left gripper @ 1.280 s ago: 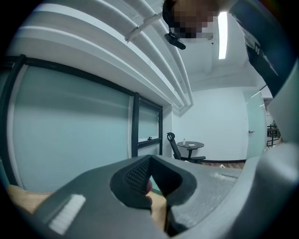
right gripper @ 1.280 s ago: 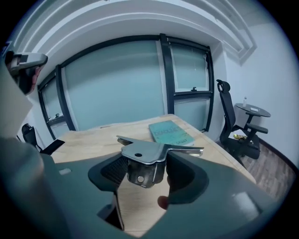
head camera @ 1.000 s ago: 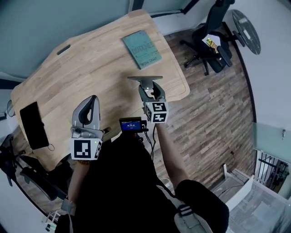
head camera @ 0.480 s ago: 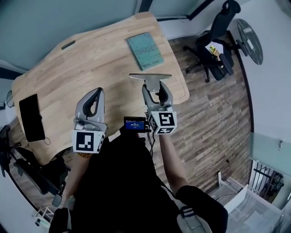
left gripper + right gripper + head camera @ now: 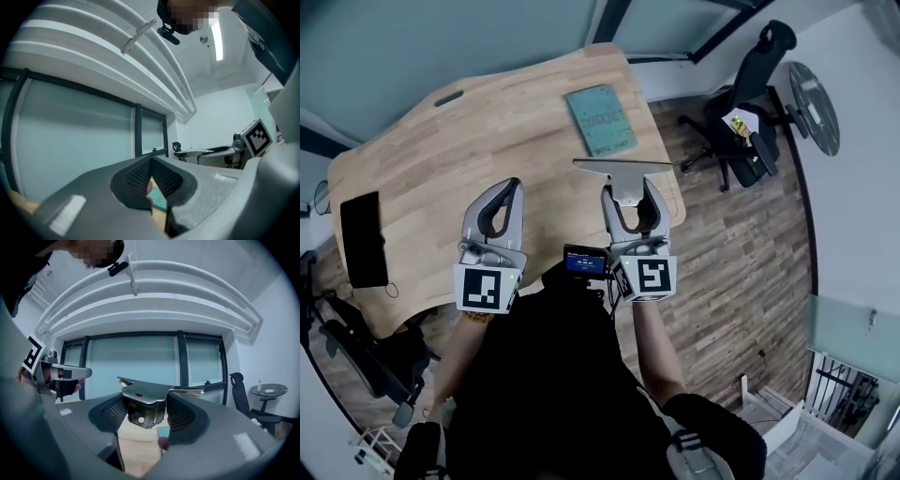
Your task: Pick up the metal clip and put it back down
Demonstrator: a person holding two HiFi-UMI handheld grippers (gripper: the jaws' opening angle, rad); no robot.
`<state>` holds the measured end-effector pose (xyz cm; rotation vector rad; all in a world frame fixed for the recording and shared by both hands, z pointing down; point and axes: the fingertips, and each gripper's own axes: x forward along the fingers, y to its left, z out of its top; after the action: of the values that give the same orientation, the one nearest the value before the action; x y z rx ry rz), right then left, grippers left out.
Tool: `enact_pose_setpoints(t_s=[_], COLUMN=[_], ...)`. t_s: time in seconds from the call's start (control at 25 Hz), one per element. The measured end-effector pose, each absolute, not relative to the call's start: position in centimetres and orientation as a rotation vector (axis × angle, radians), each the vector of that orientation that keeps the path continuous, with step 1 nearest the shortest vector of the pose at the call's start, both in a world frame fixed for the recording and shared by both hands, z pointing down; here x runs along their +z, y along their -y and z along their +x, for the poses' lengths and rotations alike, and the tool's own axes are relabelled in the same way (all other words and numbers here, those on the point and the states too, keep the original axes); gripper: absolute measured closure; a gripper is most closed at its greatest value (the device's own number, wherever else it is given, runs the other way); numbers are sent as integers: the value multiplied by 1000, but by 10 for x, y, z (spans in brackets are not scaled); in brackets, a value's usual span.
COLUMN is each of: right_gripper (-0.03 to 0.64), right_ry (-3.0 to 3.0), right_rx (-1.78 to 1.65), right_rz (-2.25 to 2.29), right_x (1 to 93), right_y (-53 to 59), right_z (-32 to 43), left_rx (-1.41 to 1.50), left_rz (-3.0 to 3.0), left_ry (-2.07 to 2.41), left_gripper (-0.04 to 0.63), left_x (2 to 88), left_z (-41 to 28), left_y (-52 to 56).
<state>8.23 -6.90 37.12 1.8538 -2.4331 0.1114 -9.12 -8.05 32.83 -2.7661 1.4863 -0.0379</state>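
Between the jaws of the right gripper (image 5: 145,411), the metal clip (image 5: 143,399) is clamped by its folded lower part, and its flat plate is spread crosswise just past the fingertips. It is held clear above the wooden table (image 5: 487,131). Well beyond the jaw tips, a teal book (image 5: 600,119) is seen lying flat. Beside those jaws, the left gripper (image 5: 504,192) is held with its jaws together, nothing being gripped.

A teal book (image 5: 600,119) is lying on the wooden worktop (image 5: 469,150), a black phone (image 5: 364,239) is resting near its left edge, and an office chair (image 5: 750,103) is standing beyond.
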Motion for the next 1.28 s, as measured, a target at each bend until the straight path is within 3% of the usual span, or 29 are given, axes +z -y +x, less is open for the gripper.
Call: enact_pose_setpoints(t_s=[0.52, 1.28], right_gripper=[336, 336], right_ry=[2547, 2612], right_rx=[-67, -76], right_rz=[1850, 1818], right_x=[308, 307], right_y=[56, 60], right_z=[79, 77], left_rx=[-12, -69], left_rz=[-2726, -2710], left_ry=[-1540, -1580], left_gripper=[595, 595], left_x=[322, 334], left_z=[-89, -94], left_y=[82, 81])
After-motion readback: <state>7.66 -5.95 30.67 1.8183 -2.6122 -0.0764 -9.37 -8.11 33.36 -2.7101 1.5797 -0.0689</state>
